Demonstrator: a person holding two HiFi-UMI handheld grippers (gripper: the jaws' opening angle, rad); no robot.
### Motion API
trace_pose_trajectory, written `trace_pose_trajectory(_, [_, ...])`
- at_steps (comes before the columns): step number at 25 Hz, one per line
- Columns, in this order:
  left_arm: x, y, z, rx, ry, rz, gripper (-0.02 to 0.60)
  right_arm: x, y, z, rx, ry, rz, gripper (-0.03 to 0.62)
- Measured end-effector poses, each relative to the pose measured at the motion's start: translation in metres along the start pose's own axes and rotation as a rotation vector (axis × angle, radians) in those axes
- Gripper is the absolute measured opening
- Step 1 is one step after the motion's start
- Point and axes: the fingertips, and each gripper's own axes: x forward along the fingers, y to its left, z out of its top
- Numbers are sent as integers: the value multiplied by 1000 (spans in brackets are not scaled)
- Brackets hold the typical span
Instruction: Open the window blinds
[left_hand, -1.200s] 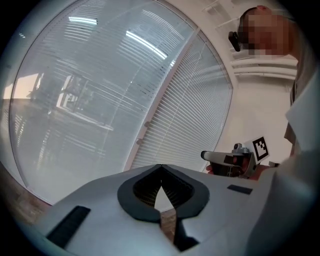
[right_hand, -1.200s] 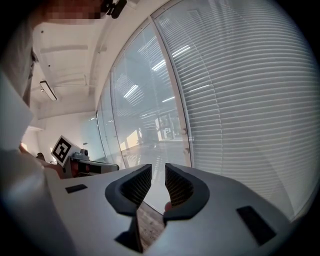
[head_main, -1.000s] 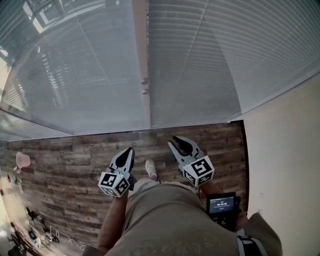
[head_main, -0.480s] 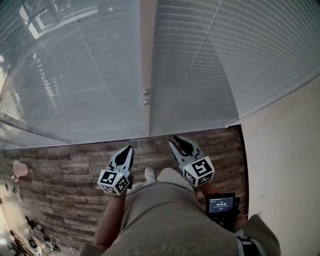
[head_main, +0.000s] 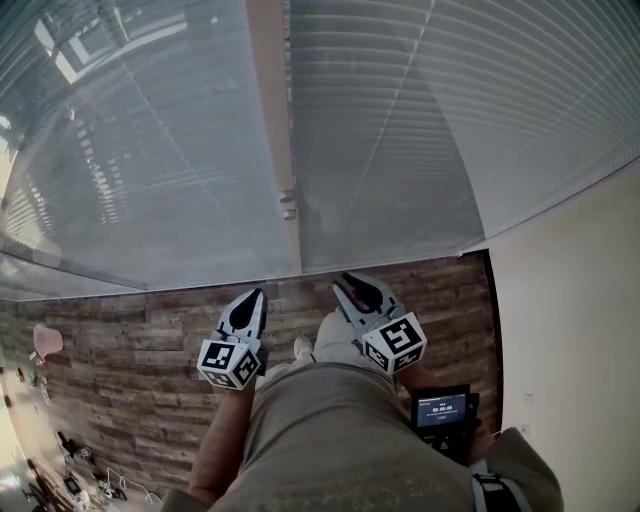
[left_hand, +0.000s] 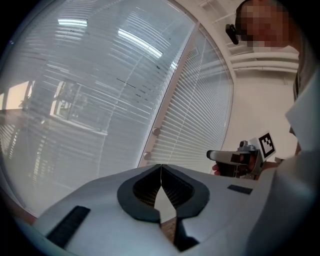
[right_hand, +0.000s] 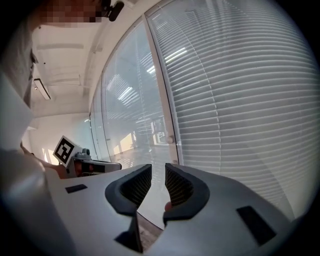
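Observation:
Slatted white blinds hang down over two glass panels, the left one (head_main: 150, 170) and the right one (head_main: 400, 130), with a pale post (head_main: 268, 120) between them. Two small round knobs (head_main: 288, 205) sit low on that post. They show as knobs (left_hand: 156, 132) in the left gripper view and as one knob (right_hand: 171, 140) in the right gripper view. My left gripper (head_main: 248, 297) is shut and empty, short of the blinds. My right gripper (head_main: 348, 280) stands open a little with nothing between its jaws. Both point at the window's lower part and touch nothing.
The floor (head_main: 130, 340) is wood plank. A cream wall (head_main: 570, 300) closes the right side. A small device with a lit screen (head_main: 443, 410) hangs at the person's waist. A pink object (head_main: 47, 340) and loose cables (head_main: 80, 480) lie far left.
Both grippers have been carried forward toward the blinds with the person's step. The window's lower edge now sits nearer to the jaws. Neither gripper's jaws have changed.

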Motion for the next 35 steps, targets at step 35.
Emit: trace_pose_trajectory(35, [180,8,13,105,56,382,127,68,-121,40,-123,69,436,92])
